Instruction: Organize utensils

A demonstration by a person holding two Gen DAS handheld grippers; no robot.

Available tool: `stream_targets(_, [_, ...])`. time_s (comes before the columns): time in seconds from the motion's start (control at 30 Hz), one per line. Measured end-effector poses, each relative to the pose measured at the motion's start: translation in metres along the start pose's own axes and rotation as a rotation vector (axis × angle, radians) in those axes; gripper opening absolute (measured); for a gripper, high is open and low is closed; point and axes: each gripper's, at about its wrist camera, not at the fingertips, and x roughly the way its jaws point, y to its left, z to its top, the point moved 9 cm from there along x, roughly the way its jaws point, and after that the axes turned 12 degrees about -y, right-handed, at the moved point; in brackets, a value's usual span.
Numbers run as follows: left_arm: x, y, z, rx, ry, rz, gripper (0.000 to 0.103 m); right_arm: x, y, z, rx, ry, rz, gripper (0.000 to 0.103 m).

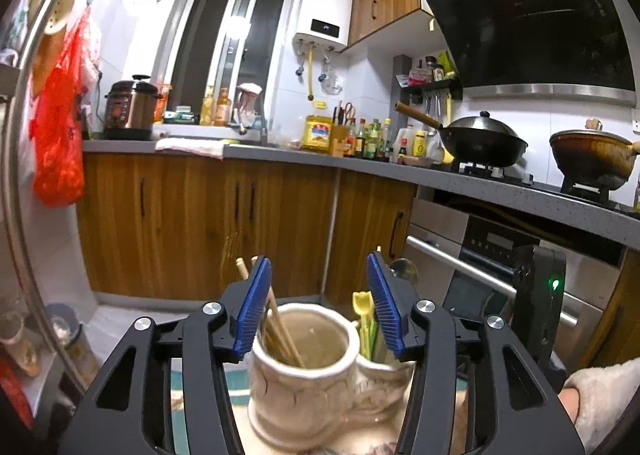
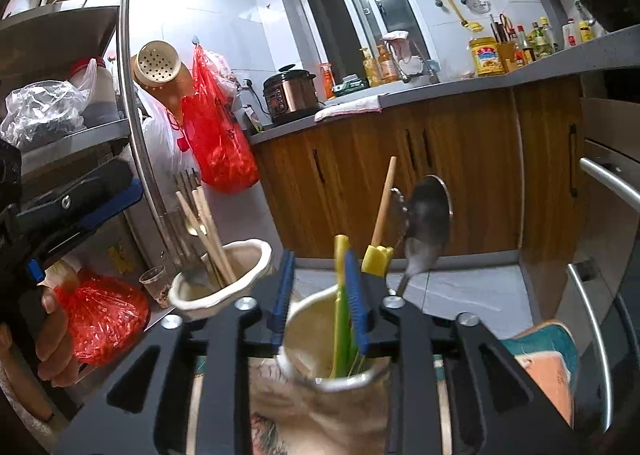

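Note:
A cream ceramic holder with two cups stands just ahead of both grippers. The left cup (image 1: 308, 367) holds several wooden chopsticks (image 1: 280, 331). The right cup (image 2: 340, 367) holds green and yellow plastic utensils (image 2: 342, 311), a yellow-headed wooden tool (image 2: 378, 259) and a metal spoon (image 2: 428, 215). My left gripper (image 1: 318, 307) is open and empty, its blue pads on either side of the left cup. My right gripper (image 2: 320, 295) is partly open over the right cup, with the green utensil against its right pad (image 2: 356, 295); no firm grip shows.
A steel rack (image 2: 132, 135) with bags and bowls stands at the left, red bags (image 2: 218, 135) beside it. Wooden cabinets (image 1: 200, 223) and a grey counter (image 1: 280, 155) run across the back. An oven (image 1: 500, 275) and a stove with a wok (image 1: 484, 143) are at right.

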Motion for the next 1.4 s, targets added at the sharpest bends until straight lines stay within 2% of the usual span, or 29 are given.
stream_targets(0.17, [-0.027, -0.007, -0.003, 0.032, 0.021, 0.041, 0.052, -0.036, 0.002, 0.002, 0.026, -0.003, -0.05, 0.029])
stream_targets(0.27, [-0.043, -0.011, -0.013, 0.022, 0.043, 0.056, 0.052, -0.057, 0.008, -0.005, 0.025, 0.024, -0.086, 0.029])
stream_targets(0.53, [-0.07, -0.013, -0.061, -0.002, 0.084, 0.135, 0.058, -0.1, 0.02, -0.036, 0.021, 0.048, -0.153, 0.029])
stream_targets(0.57, [-0.072, -0.013, -0.069, -0.008, 0.091, 0.143, 0.059, -0.101, 0.02, -0.038, 0.011, 0.049, -0.162, 0.033])
stream_targets(0.63, [-0.074, -0.011, -0.085, -0.005, 0.109, 0.165, 0.069, -0.103, 0.02, -0.046, -0.032, 0.053, -0.183, 0.045])
stream_targets(0.7, [-0.074, -0.011, -0.097, 0.035, 0.12, 0.191, 0.073, -0.105, 0.02, -0.05, -0.085, 0.045, -0.2, 0.054])
stream_targets(0.8, [-0.077, -0.009, -0.101, 0.09, 0.097, 0.232, 0.087, -0.108, 0.021, -0.049, -0.134, 0.019, -0.201, 0.079])
stream_targets(0.87, [-0.08, -0.009, -0.099, 0.102, 0.078, 0.241, 0.092, -0.11, 0.024, -0.047, -0.168, 0.0, -0.201, 0.087])
stream_targets(1.1, [-0.08, -0.012, -0.104, 0.138, 0.091, 0.235, 0.095, -0.109, 0.028, -0.052, -0.248, -0.015, -0.2, 0.092])
stream_targets(1.4, [-0.082, -0.008, -0.105, 0.106, 0.09, 0.237, 0.097, -0.107, 0.019, -0.057, -0.209, 0.008, -0.194, 0.096])
